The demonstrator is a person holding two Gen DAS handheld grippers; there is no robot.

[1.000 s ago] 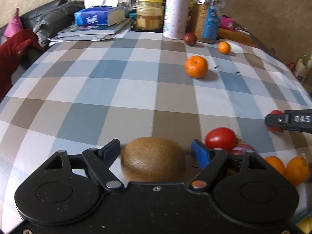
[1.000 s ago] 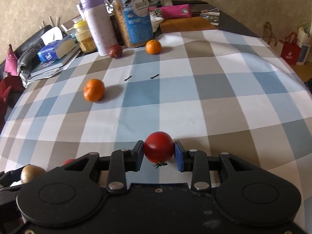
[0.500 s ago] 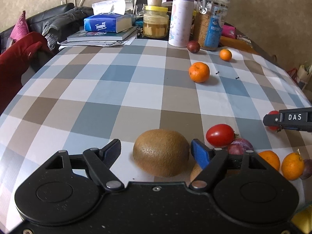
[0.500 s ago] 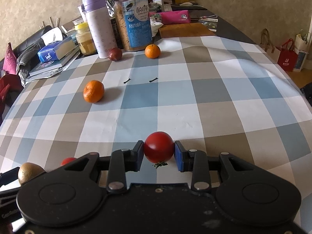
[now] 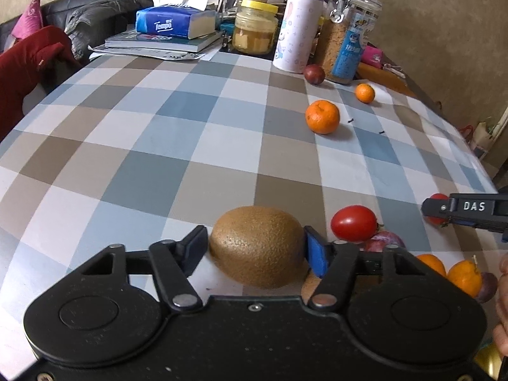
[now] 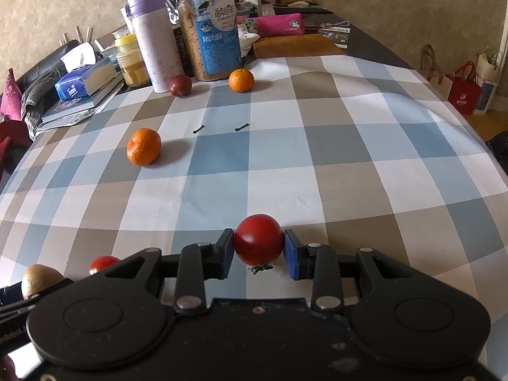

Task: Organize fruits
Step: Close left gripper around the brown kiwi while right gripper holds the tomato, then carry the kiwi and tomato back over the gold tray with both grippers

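Note:
My left gripper (image 5: 255, 249) is shut on a brown kiwi (image 5: 257, 246), held just above the checked tablecloth (image 5: 158, 165). Right of it lie a red tomato (image 5: 354, 223), a purple plum (image 5: 384, 242) and two small oranges (image 5: 463, 277). My right gripper (image 6: 257, 252) is shut on a red tomato (image 6: 257, 238); it also shows in the left wrist view (image 5: 470, 211). Farther off sit a mandarin (image 6: 143, 150), a small orange (image 6: 241, 80) and a dark plum (image 6: 180, 85).
At the table's far end stand a lilac-capped flask (image 6: 155, 38), a clear jar with a blue label (image 6: 211, 28), a yellow-lidded jar (image 5: 254, 27), a tissue pack on books (image 5: 171, 25) and a wooden board (image 6: 295, 46). Shopping bags (image 6: 463, 93) stand beyond the right edge.
My left gripper's jaws have closed onto the kiwi and the view has risen and drawn back. The right gripper keeps its tomato and has lifted slightly.

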